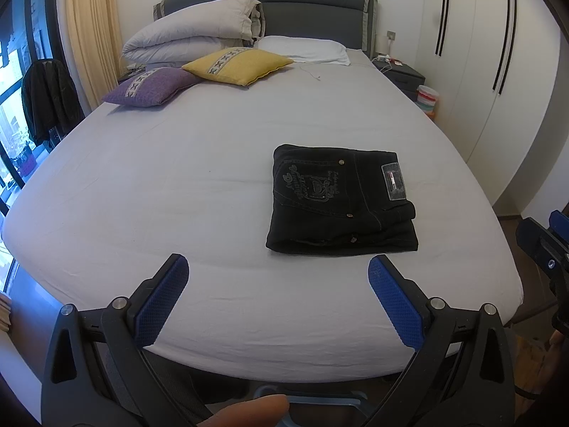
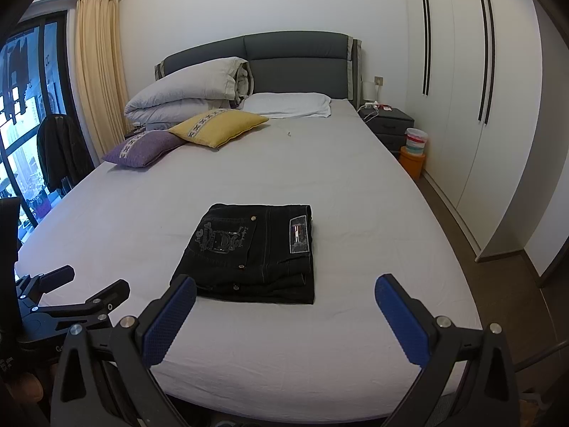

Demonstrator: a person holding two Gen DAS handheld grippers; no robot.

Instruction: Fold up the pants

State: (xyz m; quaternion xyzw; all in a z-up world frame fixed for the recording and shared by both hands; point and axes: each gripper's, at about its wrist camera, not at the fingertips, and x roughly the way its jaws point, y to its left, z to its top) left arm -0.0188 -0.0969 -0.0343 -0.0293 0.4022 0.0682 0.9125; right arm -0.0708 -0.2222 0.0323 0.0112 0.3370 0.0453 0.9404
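Observation:
Black jeans lie folded into a compact rectangle on the grey bed sheet, back pocket embroidery and waist label facing up. They also show in the right wrist view. My left gripper is open and empty, held above the foot of the bed, short of the jeans. My right gripper is open and empty, just in front of the jeans' near edge. The left gripper also shows at the left edge of the right wrist view.
A yellow cushion, a purple cushion, a folded duvet and a white pillow lie at the head of the bed. A nightstand and wardrobe stand to the right. A window is on the left.

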